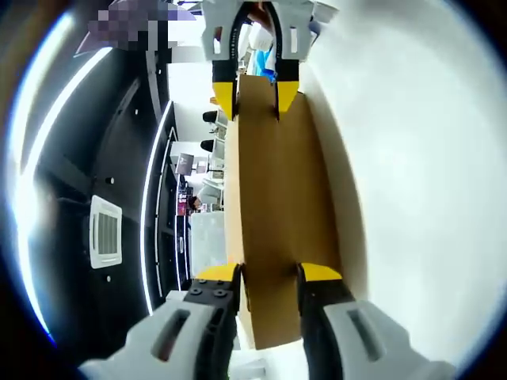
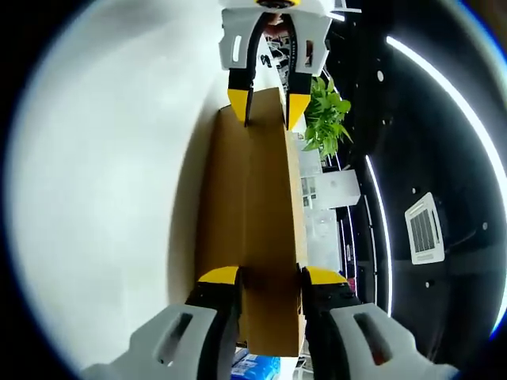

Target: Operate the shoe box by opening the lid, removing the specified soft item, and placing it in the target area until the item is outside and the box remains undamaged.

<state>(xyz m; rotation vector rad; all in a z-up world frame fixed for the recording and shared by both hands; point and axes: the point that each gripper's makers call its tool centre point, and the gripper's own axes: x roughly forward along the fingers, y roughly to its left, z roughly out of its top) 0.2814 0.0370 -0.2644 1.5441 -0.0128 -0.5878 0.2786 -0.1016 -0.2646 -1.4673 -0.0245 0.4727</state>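
A brown cardboard shoe box (image 1: 273, 190) runs lengthwise between my two grippers, with the white table (image 1: 412, 198) to one side of it. In the left gripper view my left gripper (image 1: 269, 273) has its yellow-tipped jaws clamped on the near end of the box, and my right gripper (image 1: 255, 95) holds the far end. The right gripper view mirrors this: my right gripper (image 2: 269, 275) is shut on the near end of the shoe box (image 2: 253, 198), and my left gripper (image 2: 268, 107) grips the opposite end. Whatever is inside the box is hidden.
The views are rolled sideways. The white table (image 2: 103, 198) spreads wide beside the box. A green plant (image 2: 325, 119) stands beyond it. A dark ceiling with light strips and a vent (image 1: 105, 231) shows on the other side. A blue and white packet (image 2: 253, 368) lies near my right jaws.
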